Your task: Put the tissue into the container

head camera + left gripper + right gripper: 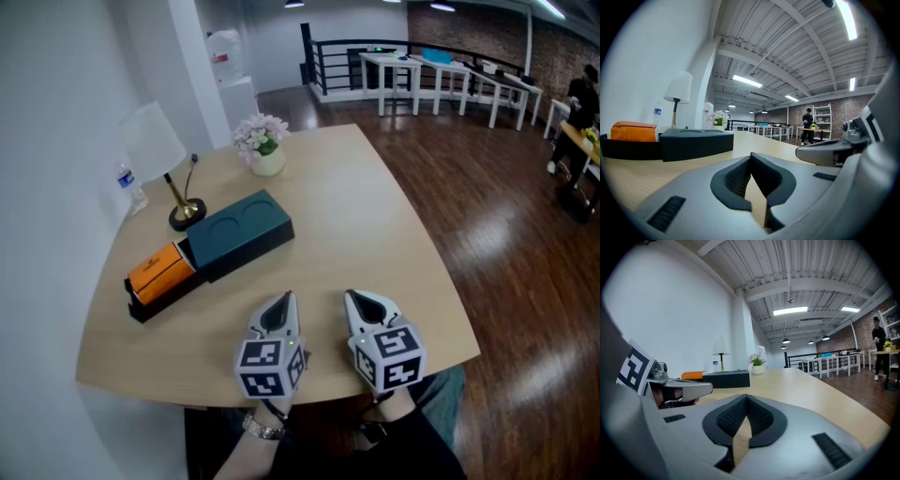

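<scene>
An orange tissue pack lies in a black tray that sticks out of a dark teal box at the table's left. Both grippers rest side by side near the front edge, apart from the box. My left gripper is shut with nothing between its jaws. My right gripper is shut and empty as well. In the left gripper view the orange pack and the box lie ahead to the left of the closed jaw tips. From the right gripper the box shows far off.
A white table lamp, a water bottle and a pot of flowers stand at the back of the wooden table. The wall runs along the left. White tables and a person are far behind.
</scene>
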A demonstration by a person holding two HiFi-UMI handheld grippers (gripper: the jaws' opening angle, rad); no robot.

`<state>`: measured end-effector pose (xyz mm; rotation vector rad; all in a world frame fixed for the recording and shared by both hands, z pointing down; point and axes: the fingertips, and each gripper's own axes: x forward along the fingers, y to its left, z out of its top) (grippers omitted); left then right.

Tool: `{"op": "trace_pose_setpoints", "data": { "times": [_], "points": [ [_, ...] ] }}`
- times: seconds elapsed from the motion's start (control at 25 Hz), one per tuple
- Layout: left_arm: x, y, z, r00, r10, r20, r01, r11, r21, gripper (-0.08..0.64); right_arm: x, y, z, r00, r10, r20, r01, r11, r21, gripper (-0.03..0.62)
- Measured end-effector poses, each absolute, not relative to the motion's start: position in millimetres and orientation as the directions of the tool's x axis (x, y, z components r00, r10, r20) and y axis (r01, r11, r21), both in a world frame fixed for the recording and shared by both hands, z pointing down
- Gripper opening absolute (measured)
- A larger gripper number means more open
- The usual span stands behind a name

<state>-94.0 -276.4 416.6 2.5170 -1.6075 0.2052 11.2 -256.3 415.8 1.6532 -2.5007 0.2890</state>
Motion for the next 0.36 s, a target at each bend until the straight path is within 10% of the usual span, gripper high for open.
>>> {"op": "trace_pose_setpoints", "data": {
  "times": [0.36],
  "points": [
    [-93.2,-276.5,414.8,0.419,-0.888,0.19,-0.907,-0.417,0.049,0.002,12.1,-256.3,414.2,-0.39,-0.897,0.211,-0.921,0.38,-0.085,0.002]
  ]
}}
